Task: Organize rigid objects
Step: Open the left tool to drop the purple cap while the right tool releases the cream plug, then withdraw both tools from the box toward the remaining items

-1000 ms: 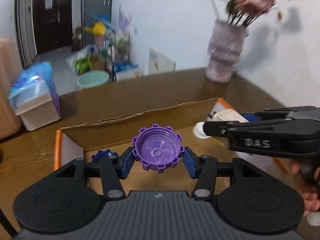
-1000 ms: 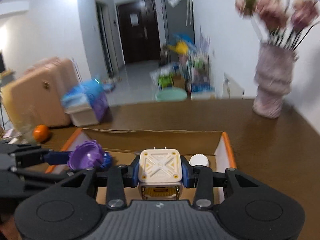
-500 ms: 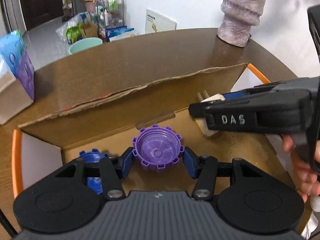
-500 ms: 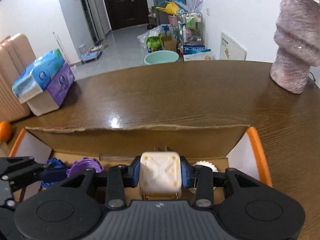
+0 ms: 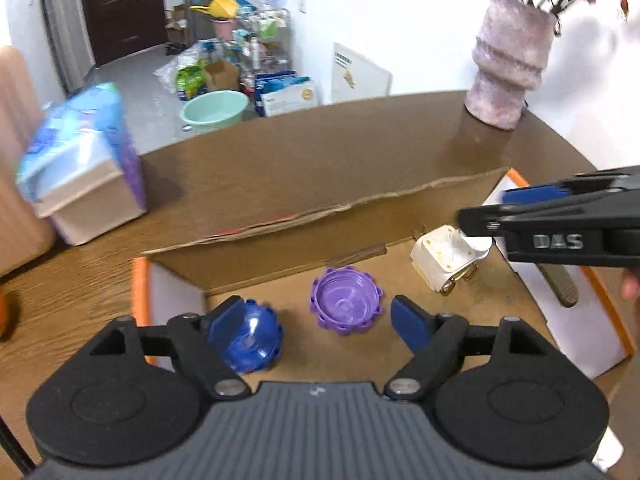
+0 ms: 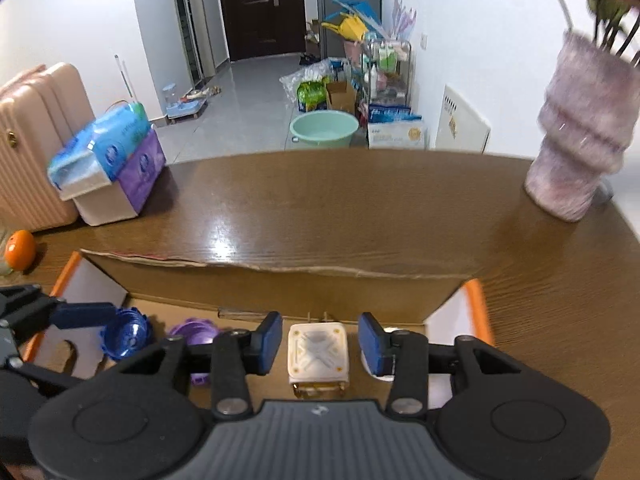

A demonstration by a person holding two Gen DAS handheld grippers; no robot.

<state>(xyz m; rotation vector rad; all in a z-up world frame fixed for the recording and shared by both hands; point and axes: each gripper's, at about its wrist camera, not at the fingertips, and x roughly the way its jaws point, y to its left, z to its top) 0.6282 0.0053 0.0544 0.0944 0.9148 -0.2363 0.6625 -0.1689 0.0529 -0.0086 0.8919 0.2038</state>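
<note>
A purple toothed cap [image 5: 345,306] lies open side up on the floor of the cardboard box [image 5: 320,216]. My left gripper [image 5: 318,318] is open above it, its pads apart on either side. A blue cap [image 5: 250,336] lies beside the left pad. A white plug adapter [image 5: 444,258] lies in the box at the right; in the right wrist view it [image 6: 318,352] sits between the spread pads of my open right gripper [image 6: 319,340]. A white cap [image 6: 370,364] is partly hidden behind the right pad.
The box has orange-edged white side flaps [image 6: 478,308] and stands on a brown wooden table [image 6: 340,208]. A pink vase [image 6: 580,160] stands at the far right. A tissue pack on a box [image 6: 108,168] is at the far left, an orange [image 6: 20,246] beside it.
Both grippers have opened. The purple cap and the white adapter were let go and now lie on the box floor. Both grippers have lifted a little.
</note>
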